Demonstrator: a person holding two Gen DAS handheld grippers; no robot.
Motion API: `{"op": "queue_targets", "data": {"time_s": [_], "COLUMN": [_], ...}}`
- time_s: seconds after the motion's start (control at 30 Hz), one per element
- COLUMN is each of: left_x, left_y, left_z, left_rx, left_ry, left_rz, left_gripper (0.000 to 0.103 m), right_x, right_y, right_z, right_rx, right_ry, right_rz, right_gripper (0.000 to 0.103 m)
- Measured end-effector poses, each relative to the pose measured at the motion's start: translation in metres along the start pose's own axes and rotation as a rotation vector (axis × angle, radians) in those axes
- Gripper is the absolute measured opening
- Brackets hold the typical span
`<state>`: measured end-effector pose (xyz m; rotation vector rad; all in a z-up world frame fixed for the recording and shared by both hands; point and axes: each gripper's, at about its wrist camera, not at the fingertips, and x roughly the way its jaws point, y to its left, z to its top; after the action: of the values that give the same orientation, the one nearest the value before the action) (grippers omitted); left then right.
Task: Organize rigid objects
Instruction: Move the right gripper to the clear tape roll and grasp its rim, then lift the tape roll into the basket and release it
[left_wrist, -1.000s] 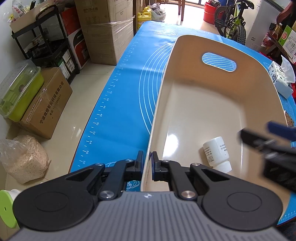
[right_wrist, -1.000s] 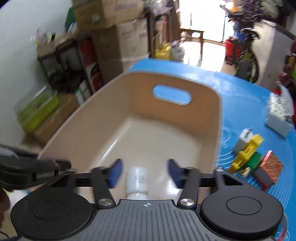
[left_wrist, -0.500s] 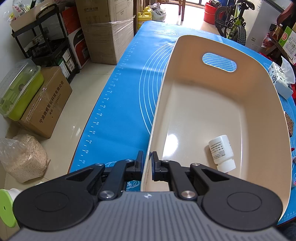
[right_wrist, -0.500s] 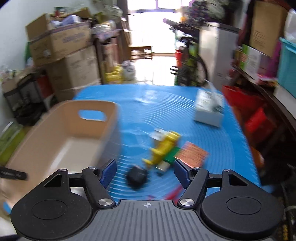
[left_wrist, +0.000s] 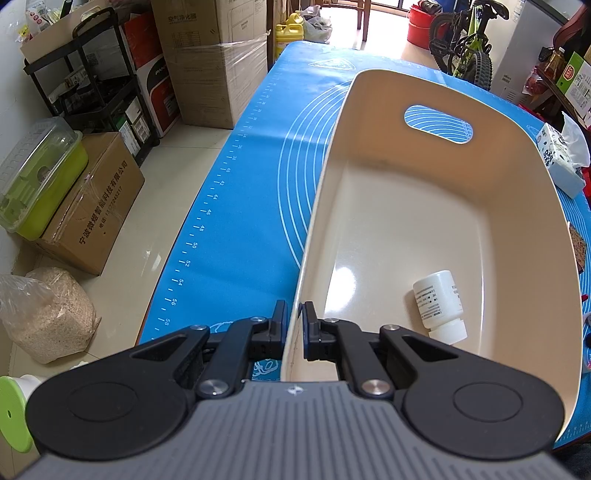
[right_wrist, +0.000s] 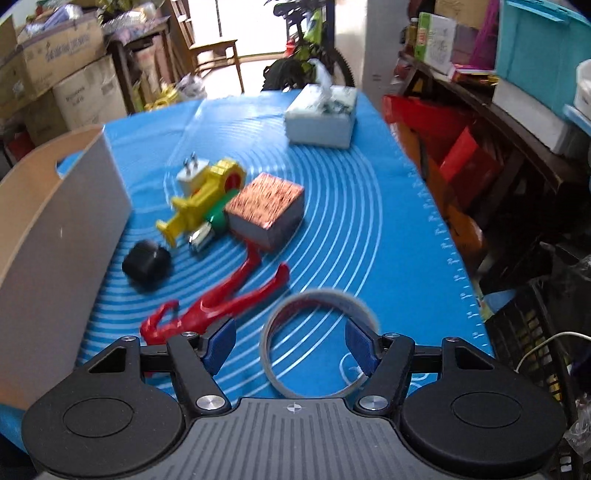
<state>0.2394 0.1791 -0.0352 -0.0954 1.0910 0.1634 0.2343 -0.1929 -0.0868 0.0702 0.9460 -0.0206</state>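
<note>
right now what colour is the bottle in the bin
White, with a white cap and black print; the bottle shows best in the left wrist view.

In the right wrist view the whole scene is smeared by motion blur. The near arc of the grey ring at lower centre is hidden behind the tool body. The beige bin is cut off by the left edge. The small silver thing beside the yellow toy cannot be identified.

Ruler numbers 36–58 on blue mat
</note>
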Motion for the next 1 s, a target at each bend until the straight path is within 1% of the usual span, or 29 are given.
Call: {"op": "queue_targets", "data": {"time_s": [0.07, 0.13, 0.17, 0.27, 0.3, 0.33, 0.37, 0.4, 0.47, 0.53, 0.63, 1.0], "left_x": [0.000, 0.000, 0.000, 0.000, 0.000, 0.000, 0.000, 0.000, 0.000, 0.000, 0.000, 0.000], "left_y": [0.000, 0.000, 0.000, 0.000, 0.000, -0.001, 0.000, 0.000, 0.000, 0.000, 0.000, 0.000], "left_z": [0.000, 0.000, 0.000, 0.000, 0.000, 0.000, 0.000, 0.000, -0.001, -0.001, -0.001, 0.000], "left_rx": [0.001, 0.001, 0.001, 0.000, 0.000, 0.000, 0.000, 0.000, 0.000, 0.000, 0.000, 0.001], "left_ry": [0.000, 0.000, 0.000, 0.001, 0.001, 0.001, 0.001, 0.001, 0.002, 0.002, 0.002, 0.002], "left_rz": [0.000, -0.001, 0.000, 0.000, 0.001, 0.001, 0.001, 0.002, 0.002, 0.002, 0.002, 0.002], "left_gripper": [0.010, 0.010, 0.010, 0.010, 0.010, 0.010, 0.010, 0.010, 0.010, 0.010, 0.010, 0.010], "right_x": [0.006, 0.012, 0.015, 0.023, 0.025, 0.027, 0.026, 0.027, 0.026, 0.025, 0.018, -0.014], "right_y": [0.005, 0.007, 0.007, 0.010, 0.011, 0.012, 0.012, 0.013, 0.013, 0.010, 0.007, 0.011], "right_z": [-0.003, -0.005, -0.005, -0.008, -0.009, -0.010, -0.011, -0.011, -0.011, -0.010, -0.007, 0.012], "right_rx": [-0.023, -0.029, -0.028, -0.035, -0.040, -0.042, -0.045, -0.049, -0.052, -0.021, 0.018, 0.043], "right_ry": [0.016, 0.036, 0.045, 0.057, 0.064, 0.067, 0.056, 0.055, 0.053, 0.053, 0.021, -0.109], "right_rz": [-0.001, -0.002, 0.000, 0.001, -0.003, -0.009, -0.005, -0.005, -0.001, 0.003, 0.006, 0.020], "right_gripper": [0.069, 0.063, 0.061, 0.050, 0.045, 0.036, 0.032, 0.031, 0.020, 0.019, 0.017, 0.017]}}
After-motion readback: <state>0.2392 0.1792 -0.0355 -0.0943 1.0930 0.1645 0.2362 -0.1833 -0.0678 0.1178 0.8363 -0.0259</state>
